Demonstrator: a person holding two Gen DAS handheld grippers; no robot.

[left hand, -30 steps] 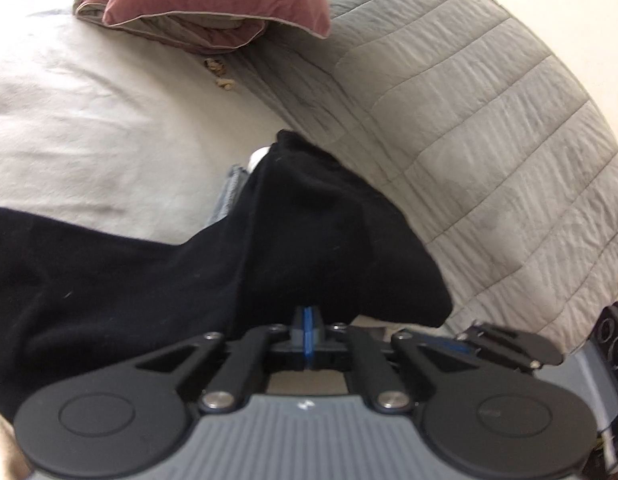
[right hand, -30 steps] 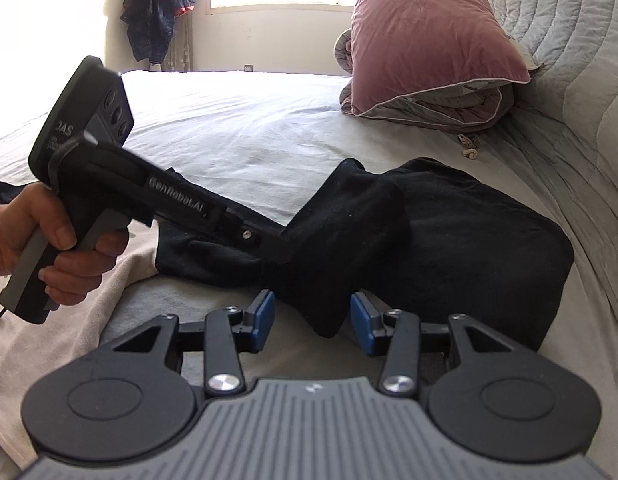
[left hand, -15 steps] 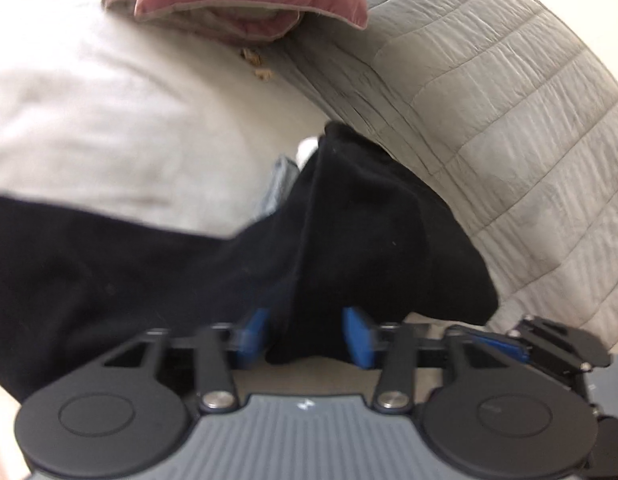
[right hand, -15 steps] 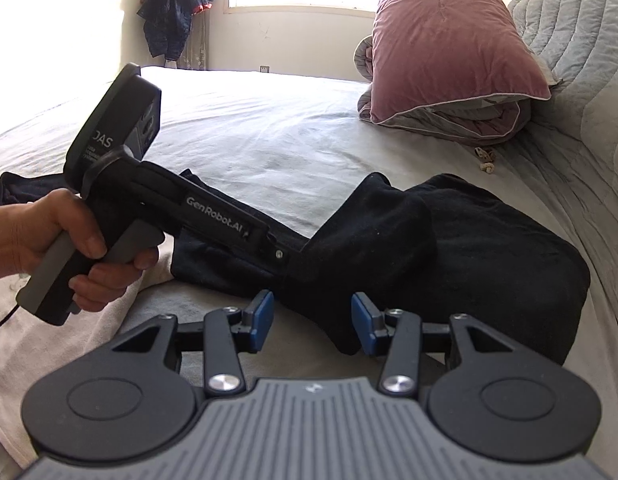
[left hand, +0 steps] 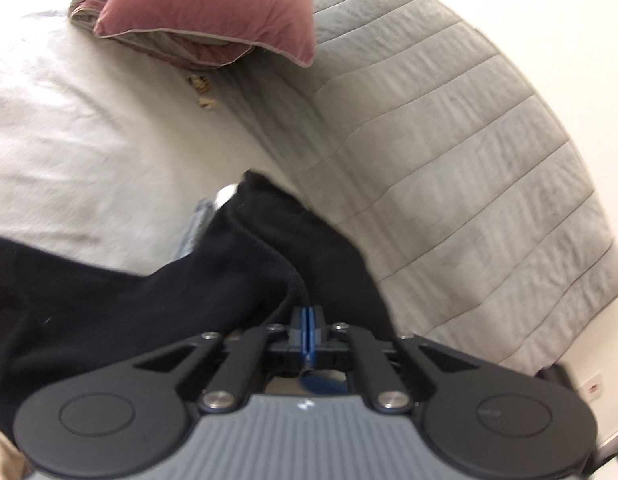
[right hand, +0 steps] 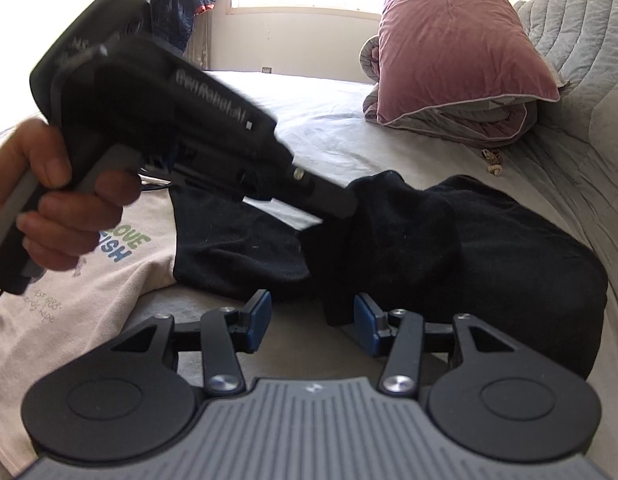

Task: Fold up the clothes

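A black garment (left hand: 109, 312) lies bunched on the bed, seen in the right wrist view as a thick folded heap (right hand: 509, 260). My left gripper (left hand: 307, 324) is shut on a raised fold of it, its blue pads pressed together. In the right wrist view a person's hand (right hand: 49, 200) holds that left gripper (right hand: 341, 206), whose tip is buried in the lifted fold. My right gripper (right hand: 313, 320) is open low over the bed, and a hanging corner of the black garment sits between its fingers, near the right pad.
A pink pillow (right hand: 457, 40) rests on a rolled grey blanket at the bed's head. A grey quilt (left hand: 449, 160) rises along the right side. A beige printed T-shirt (right hand: 69, 300) lies at the left. Denim-like blue fabric (left hand: 193, 228) peeks from under the black garment.
My left gripper was shut, opened half a second ago, and has shut again on the black fold, pulling it up. The right gripper stayed open and shifted slightly.
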